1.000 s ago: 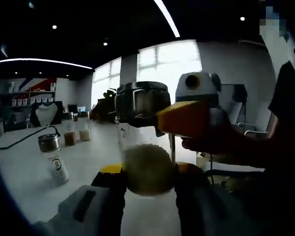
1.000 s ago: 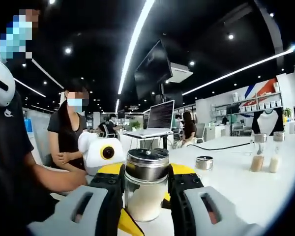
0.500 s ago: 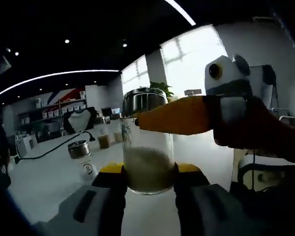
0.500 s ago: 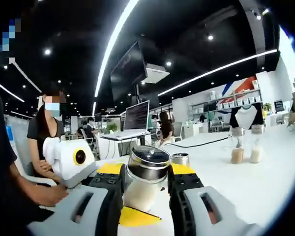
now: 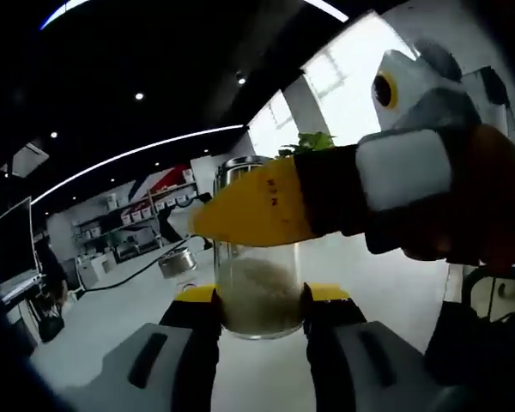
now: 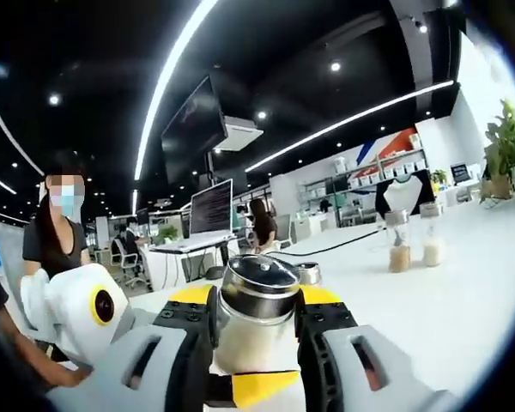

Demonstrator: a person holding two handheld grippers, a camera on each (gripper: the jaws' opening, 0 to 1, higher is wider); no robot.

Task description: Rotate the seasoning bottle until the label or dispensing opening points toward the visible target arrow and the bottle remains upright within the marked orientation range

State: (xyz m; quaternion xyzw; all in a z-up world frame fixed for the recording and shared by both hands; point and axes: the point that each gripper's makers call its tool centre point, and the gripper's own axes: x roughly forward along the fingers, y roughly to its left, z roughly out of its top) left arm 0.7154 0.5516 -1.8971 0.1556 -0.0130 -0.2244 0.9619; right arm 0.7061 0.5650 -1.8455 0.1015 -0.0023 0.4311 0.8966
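A large open office with dark ceiling, strip lights and bright windows is seen behind a white table [image 6: 463,292]. The seasoning bottle [image 5: 259,283], a clear glass jar with pale granules and a steel lid, is held above the table, slightly tilted in the right gripper view. It is clamped low on its glass by the left gripper [image 5: 259,311] and higher, just under the lid, by the right gripper [image 6: 256,319]. Two further shakers [image 6: 412,243] are seen standing well apart on the table. A masked person [image 6: 56,232] is seen nearby.
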